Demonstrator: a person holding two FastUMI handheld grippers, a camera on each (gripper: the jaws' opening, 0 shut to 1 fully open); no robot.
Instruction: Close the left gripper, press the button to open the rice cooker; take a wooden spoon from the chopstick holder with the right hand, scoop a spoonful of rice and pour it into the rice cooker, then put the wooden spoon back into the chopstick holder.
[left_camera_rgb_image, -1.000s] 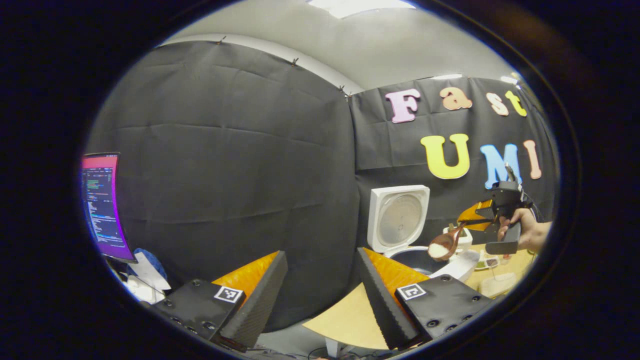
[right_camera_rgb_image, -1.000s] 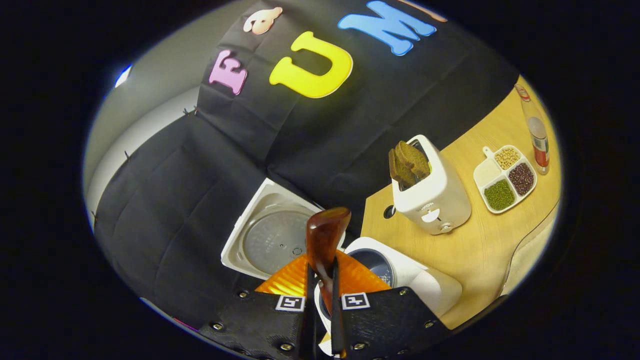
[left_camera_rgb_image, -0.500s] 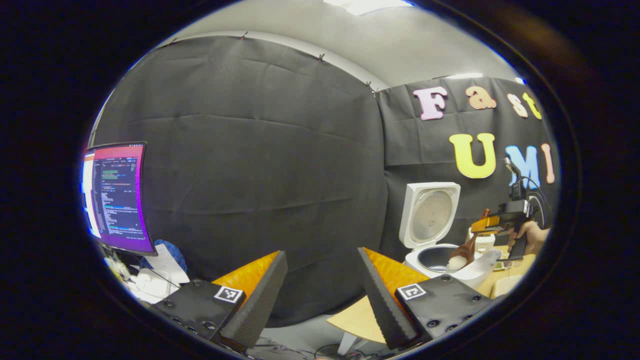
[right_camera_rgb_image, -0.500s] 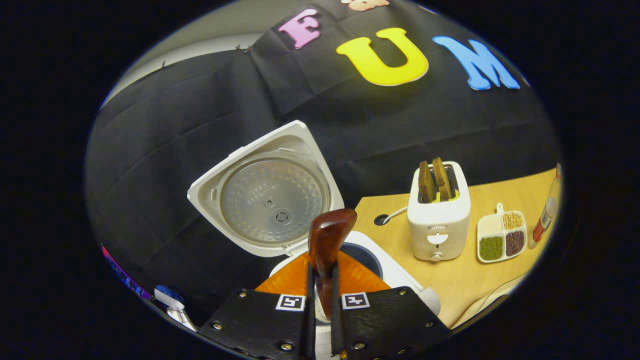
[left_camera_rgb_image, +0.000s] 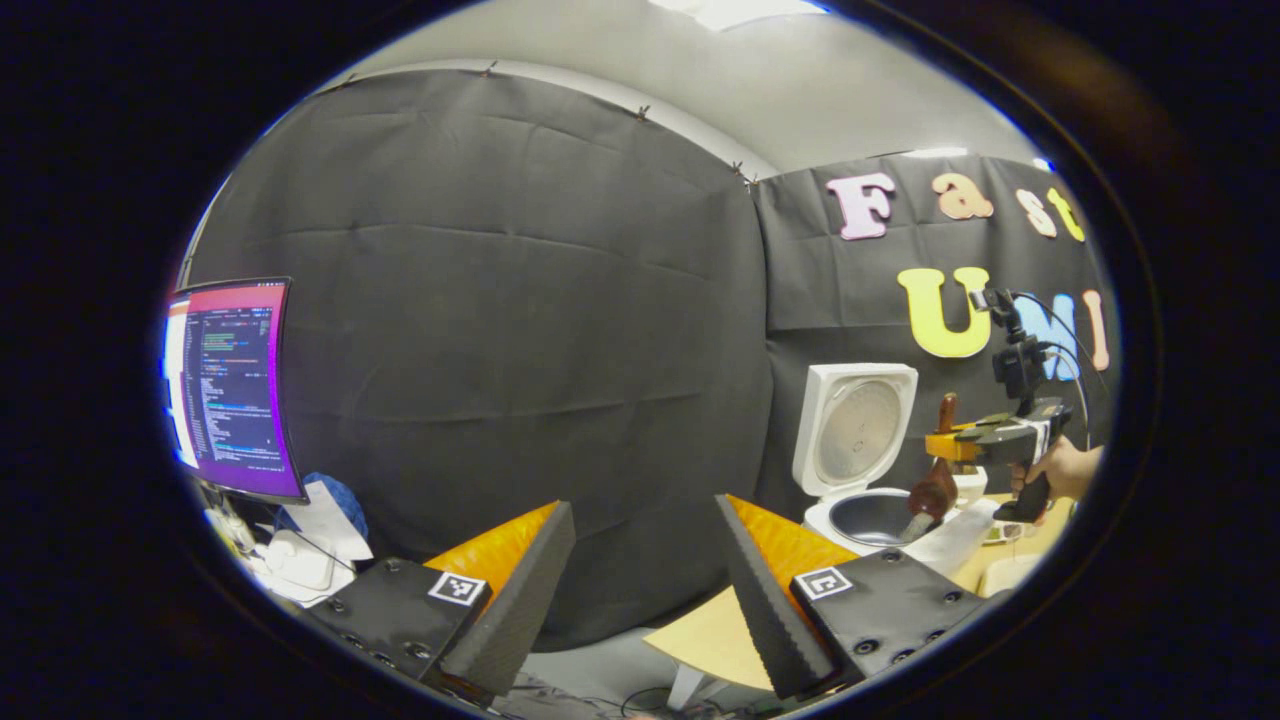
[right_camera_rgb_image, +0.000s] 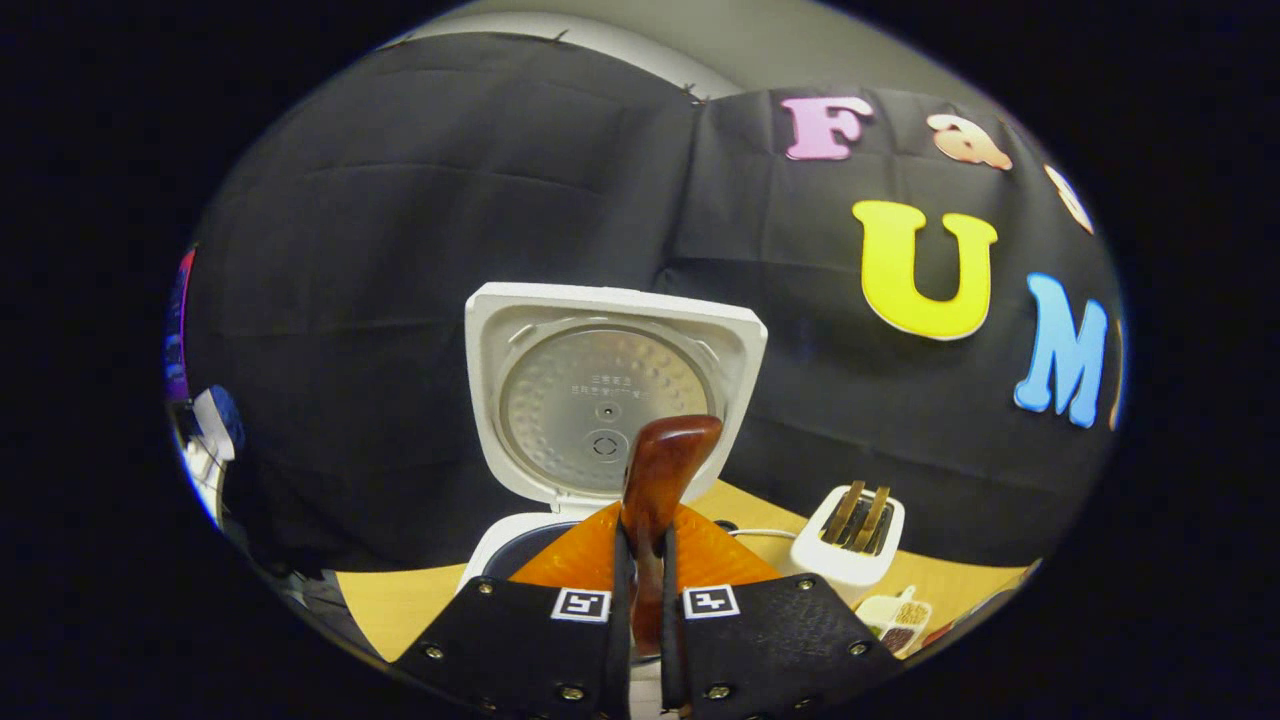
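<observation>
Your right gripper pinches the spoon tipped over the cooker, your left gripper gapes empty; tilting off-centre spills rice outside the pot.

Wooden spoon bowl behind hand-held gripper

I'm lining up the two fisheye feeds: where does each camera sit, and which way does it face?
Left gripper view: rides the left gripper, held off the table's end, facing the booth wall; its open fingers show below, the right gripper and hand far right.
Right gripper view: rides the right gripper, facing the cooker; its fingers clamp the spoon.
Shared: cooker, spoon.
</observation>
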